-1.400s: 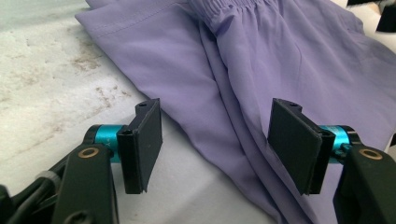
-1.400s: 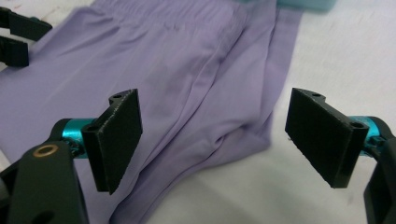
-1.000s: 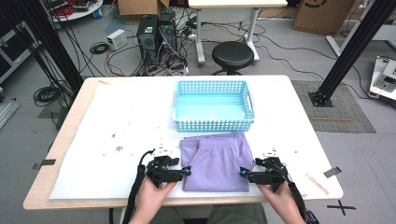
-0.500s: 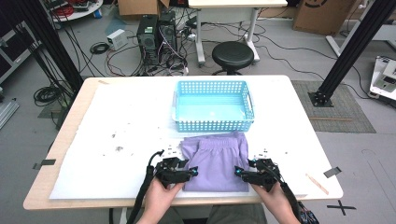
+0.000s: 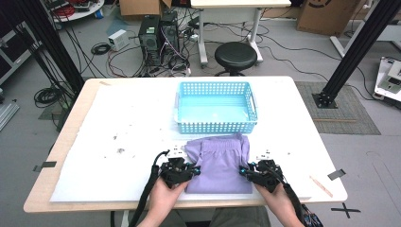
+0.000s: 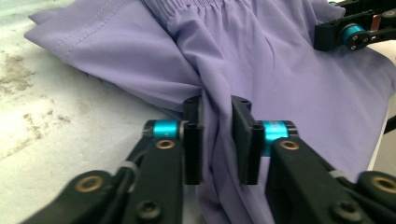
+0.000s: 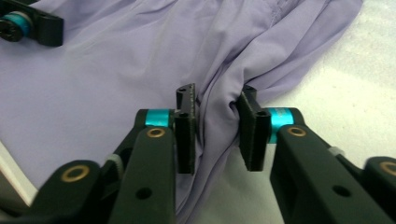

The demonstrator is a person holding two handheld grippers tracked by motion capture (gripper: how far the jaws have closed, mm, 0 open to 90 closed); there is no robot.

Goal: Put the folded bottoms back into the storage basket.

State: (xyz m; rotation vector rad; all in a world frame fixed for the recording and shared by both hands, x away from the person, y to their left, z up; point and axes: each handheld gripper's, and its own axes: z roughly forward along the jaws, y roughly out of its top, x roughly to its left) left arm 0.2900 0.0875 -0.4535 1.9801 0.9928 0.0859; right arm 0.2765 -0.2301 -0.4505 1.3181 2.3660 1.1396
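Note:
A pair of purple shorts [image 5: 220,161] lies folded flat on the white table cover, waistband toward the basket. My left gripper [image 5: 196,169] is at the shorts' left edge and my right gripper [image 5: 242,171] at their right edge. In the left gripper view the left gripper [image 6: 215,140] has a fold of the shorts [image 6: 280,60] bunched between its pads. In the right gripper view the right gripper [image 7: 215,128] likewise pinches gathered fabric of the shorts [image 7: 116,60]. Both pairs of jaws have just been closing, with cloth between them.
A light blue plastic basket [image 5: 215,127] stands just beyond the shorts, with nothing in it. The white cover [image 5: 118,123] has dark specks at the left. A strip of tape [image 5: 336,174] lies at the table's right edge. A stool and computer towers stand behind the table.
Both grippers have slid inward onto the side edges of the shorts. Their jaws went from wide apart to closed on the fabric, which now bunches at each edge.

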